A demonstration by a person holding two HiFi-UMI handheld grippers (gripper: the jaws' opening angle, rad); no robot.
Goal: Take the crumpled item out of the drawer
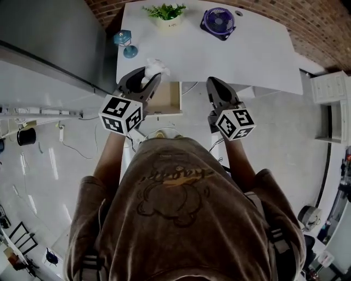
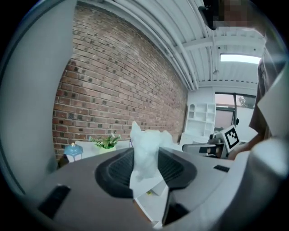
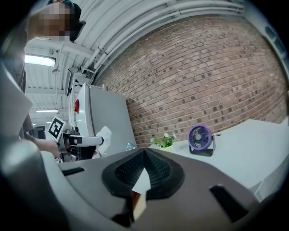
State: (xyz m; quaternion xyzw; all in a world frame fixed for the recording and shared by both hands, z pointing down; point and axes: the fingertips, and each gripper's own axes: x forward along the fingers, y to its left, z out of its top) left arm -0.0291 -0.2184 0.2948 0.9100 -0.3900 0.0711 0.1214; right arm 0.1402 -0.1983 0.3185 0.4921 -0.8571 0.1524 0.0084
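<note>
The crumpled item is a wad of white paper (image 1: pixel 156 68). My left gripper (image 1: pixel 149 74) is shut on it and holds it up at the table's near edge, above the open drawer (image 1: pixel 166 99). In the left gripper view the paper (image 2: pixel 146 151) sticks up between the dark pads. The right gripper view shows the same paper (image 3: pixel 104 135) at the tip of the left gripper (image 3: pixel 92 140). My right gripper (image 1: pixel 211 83) hovers to the right of the drawer. Its jaws meet at the tips with nothing between them (image 3: pixel 143 152).
On the white table (image 1: pixel 247 49) stand a potted plant (image 1: pixel 165 13), a purple fan (image 1: pixel 218 22) and a small blue lantern (image 1: pixel 124 39). A brick wall runs behind the table. A grey cabinet (image 1: pixel 49 38) stands at the left and white shelving (image 1: pixel 329 104) at the right.
</note>
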